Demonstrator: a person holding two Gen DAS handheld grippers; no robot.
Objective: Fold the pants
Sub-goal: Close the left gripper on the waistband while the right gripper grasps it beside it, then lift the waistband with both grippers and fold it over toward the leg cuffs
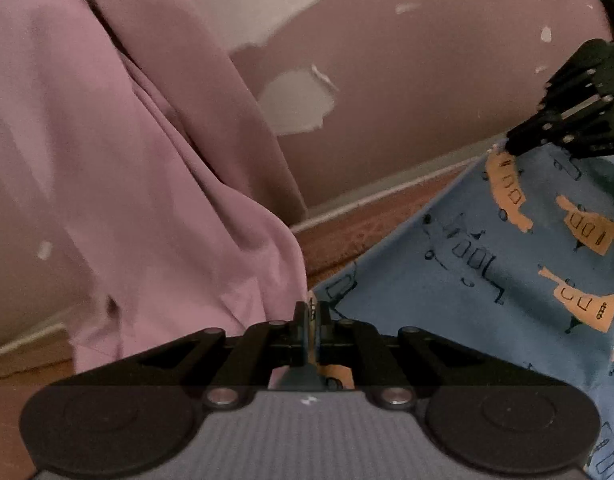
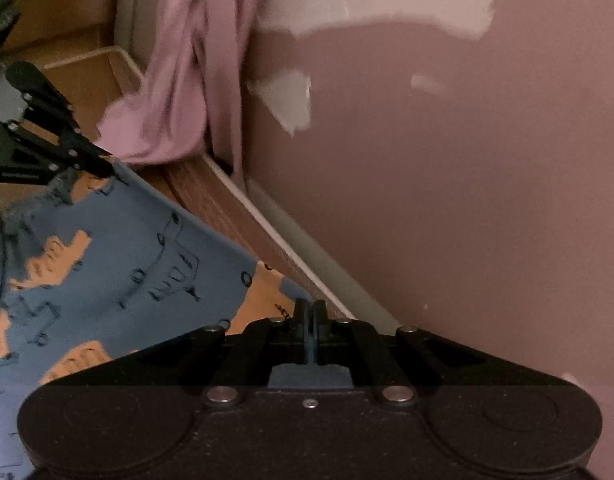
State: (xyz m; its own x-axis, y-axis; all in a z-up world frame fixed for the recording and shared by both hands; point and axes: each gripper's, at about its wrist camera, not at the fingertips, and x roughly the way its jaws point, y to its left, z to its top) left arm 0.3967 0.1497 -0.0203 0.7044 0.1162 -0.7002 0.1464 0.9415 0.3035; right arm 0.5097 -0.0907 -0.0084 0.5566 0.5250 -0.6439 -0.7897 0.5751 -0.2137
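Pants [image 1: 487,280], blue with orange vehicle prints, hang stretched between both grippers: the left gripper [image 1: 312,312] and right gripper [image 2: 310,312] each have jaws clenched on an edge of the fabric. Beyond lie wooden floor [image 2: 211,188], mauve wall [image 2: 447,180] and pink curtain [image 1: 119,152].
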